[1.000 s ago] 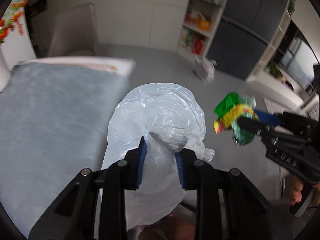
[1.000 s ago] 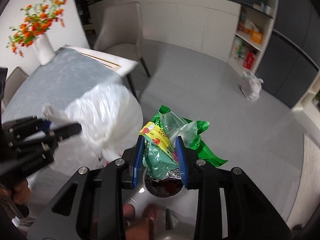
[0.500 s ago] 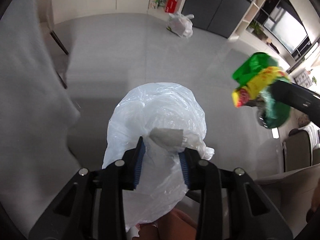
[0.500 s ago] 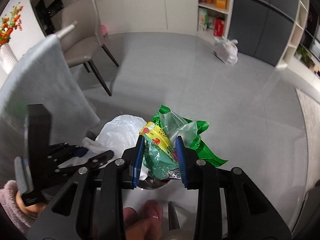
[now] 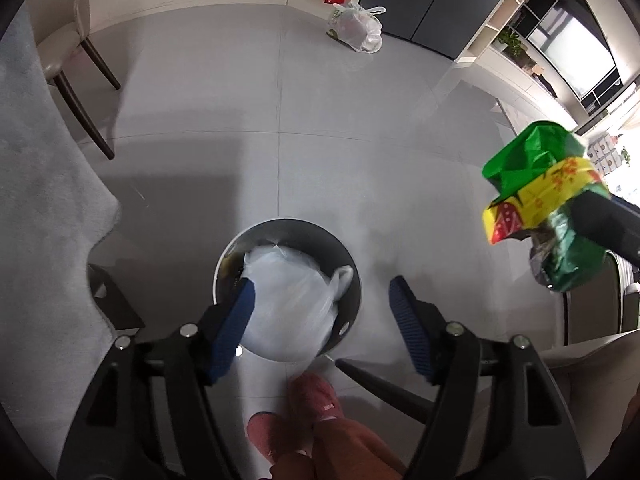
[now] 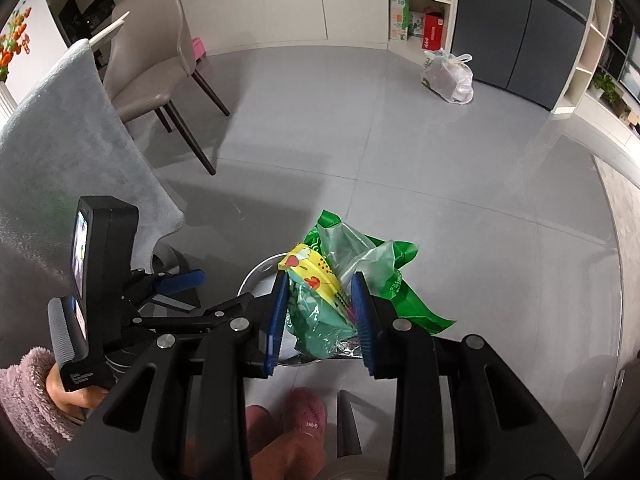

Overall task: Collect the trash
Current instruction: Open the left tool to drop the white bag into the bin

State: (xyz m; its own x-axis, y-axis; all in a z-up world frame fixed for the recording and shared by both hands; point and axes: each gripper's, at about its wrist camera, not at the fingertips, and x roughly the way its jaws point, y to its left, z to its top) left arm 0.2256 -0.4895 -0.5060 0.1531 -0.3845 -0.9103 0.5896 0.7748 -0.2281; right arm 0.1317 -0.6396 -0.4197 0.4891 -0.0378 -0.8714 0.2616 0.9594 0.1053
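The left hand-held gripper hangs with its jaws spread wide and nothing between them, directly over the round bin on the floor. The white plastic bag lies inside that bin, filling most of its opening, so that part of the job looks done. At three o'clock from it, held well above the floor, the right hand-held gripper is clamped on a crumpled bundle of green and yellow wrappers, which the right wrist view places just over the bin's rim. That bundle seems to be the next piece to drop. Farther out, at twelve o'clock across the grey floor, a knotted plastic bag sits by the dark cabinets and may remain to be collected. At nine o'clock hangs the grey cloth of the table.
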